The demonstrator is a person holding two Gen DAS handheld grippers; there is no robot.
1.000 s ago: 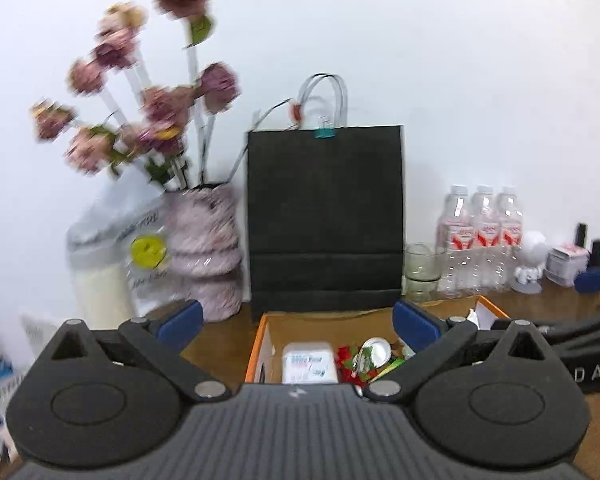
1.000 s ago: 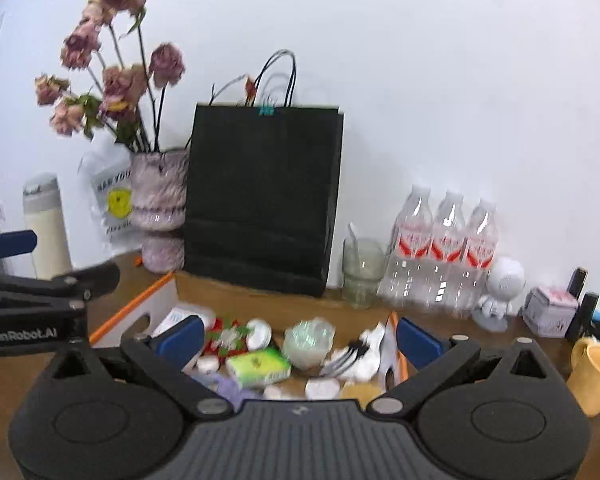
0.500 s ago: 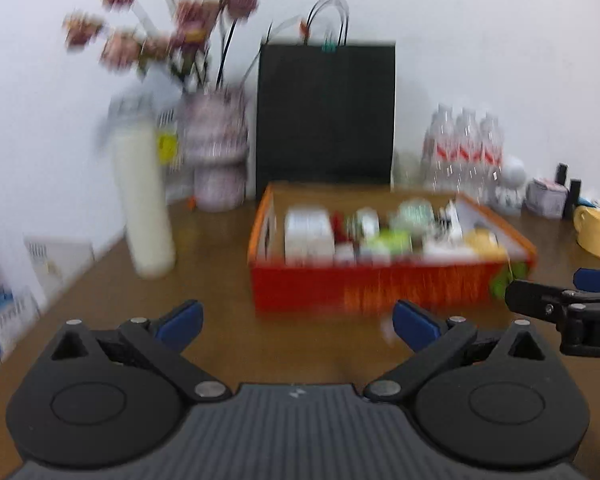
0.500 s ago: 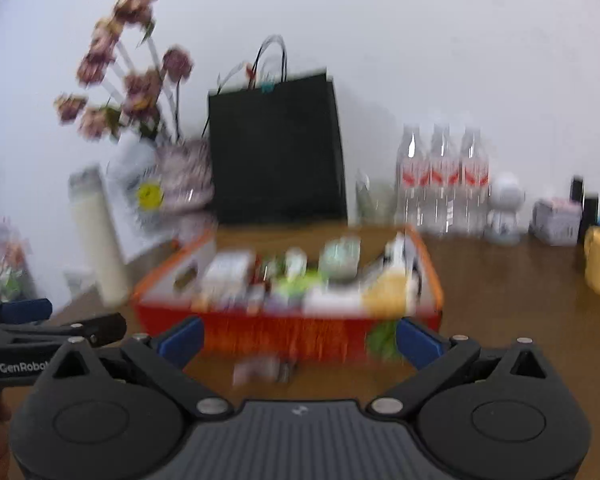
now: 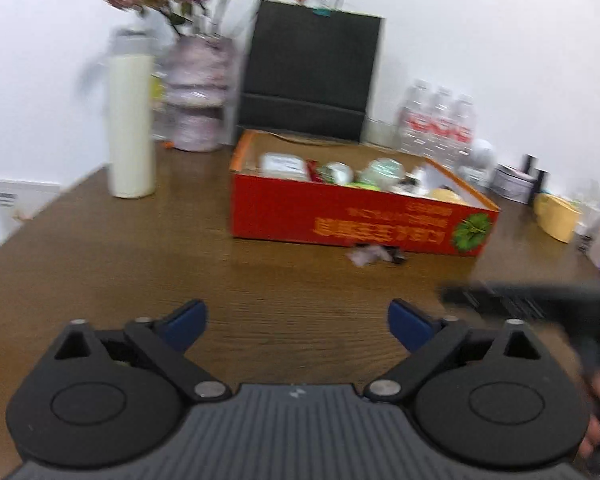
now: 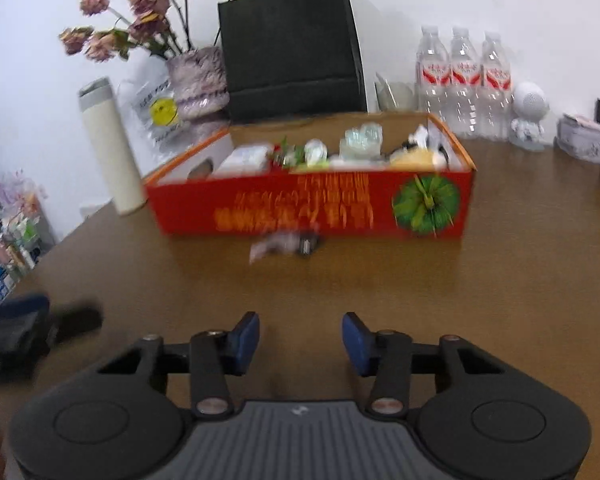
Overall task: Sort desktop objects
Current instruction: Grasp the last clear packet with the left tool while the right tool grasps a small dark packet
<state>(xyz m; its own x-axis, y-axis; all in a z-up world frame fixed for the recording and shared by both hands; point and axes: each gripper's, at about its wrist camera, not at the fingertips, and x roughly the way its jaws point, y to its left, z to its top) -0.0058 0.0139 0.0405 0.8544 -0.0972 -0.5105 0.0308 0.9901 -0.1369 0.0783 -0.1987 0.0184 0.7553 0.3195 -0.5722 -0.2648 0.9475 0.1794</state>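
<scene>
A red cardboard box [image 5: 360,216] [image 6: 308,208] full of small items sits mid-table. Just in front of it lie a pale crumpled wrapper [image 6: 272,246] [image 5: 364,256] and a small dark object [image 6: 310,245] [image 5: 398,257]. My left gripper [image 5: 298,326] hangs over bare wood well short of the box, its jaws closing slightly and nothing between them. My right gripper [image 6: 300,338] is also short of the wrapper, its jaws closing, half narrowed, with nothing between them. The right gripper shows blurred at the right of the left wrist view, the left gripper at the left of the right wrist view.
Behind the box stand a black paper bag [image 6: 288,44], a vase of dried flowers [image 6: 198,80], a white flask [image 6: 110,148], three water bottles [image 6: 464,80], a white figurine [image 6: 530,116] and a tin [image 6: 582,140]. A yellow mug [image 5: 556,218] sits right.
Both grippers came down and pulled back from above the box to low over the table in front of it. The right jaws have narrowed by about half; the left jaws narrowed slightly.
</scene>
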